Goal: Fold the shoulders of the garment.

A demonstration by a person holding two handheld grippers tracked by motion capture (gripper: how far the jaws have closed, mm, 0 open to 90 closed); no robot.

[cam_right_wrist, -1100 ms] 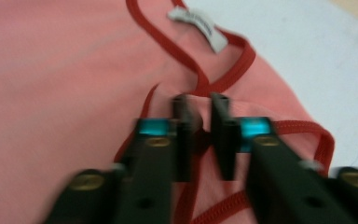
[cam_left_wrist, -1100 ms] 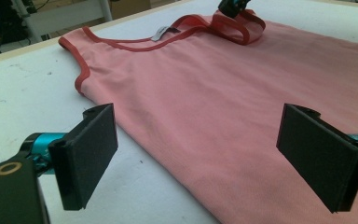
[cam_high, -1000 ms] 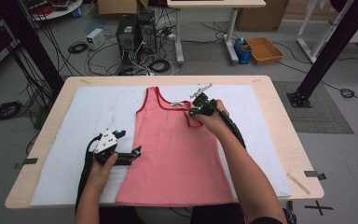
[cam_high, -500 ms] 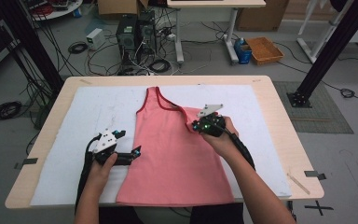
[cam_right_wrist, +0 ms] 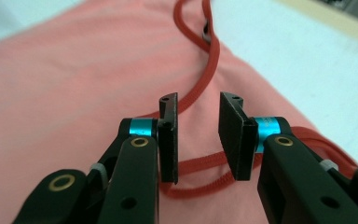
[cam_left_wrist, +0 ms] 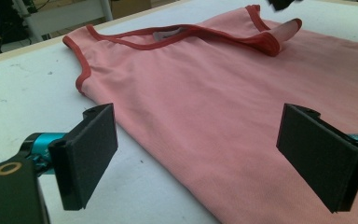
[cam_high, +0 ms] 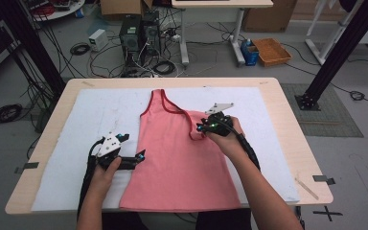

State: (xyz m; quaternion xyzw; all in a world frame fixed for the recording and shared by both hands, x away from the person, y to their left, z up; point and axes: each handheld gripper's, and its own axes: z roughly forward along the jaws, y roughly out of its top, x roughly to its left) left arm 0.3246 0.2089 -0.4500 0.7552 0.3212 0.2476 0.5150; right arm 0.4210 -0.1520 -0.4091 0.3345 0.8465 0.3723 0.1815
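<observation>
White cloth covers a wooden table; both tongs gape, right just opening over the pink top's strap.

Salmon-pink tank top with red trim, laid flat at table centre, hem toward 6 o'clock, left strap extended to 12, right strap folded down onto the body

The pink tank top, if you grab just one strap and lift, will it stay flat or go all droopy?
Probably droopy: the pink tank top lies limp, and its strap is already folded over onto it. It looks thin, so likely light. Pushed, it would probably wrinkle.
</observation>
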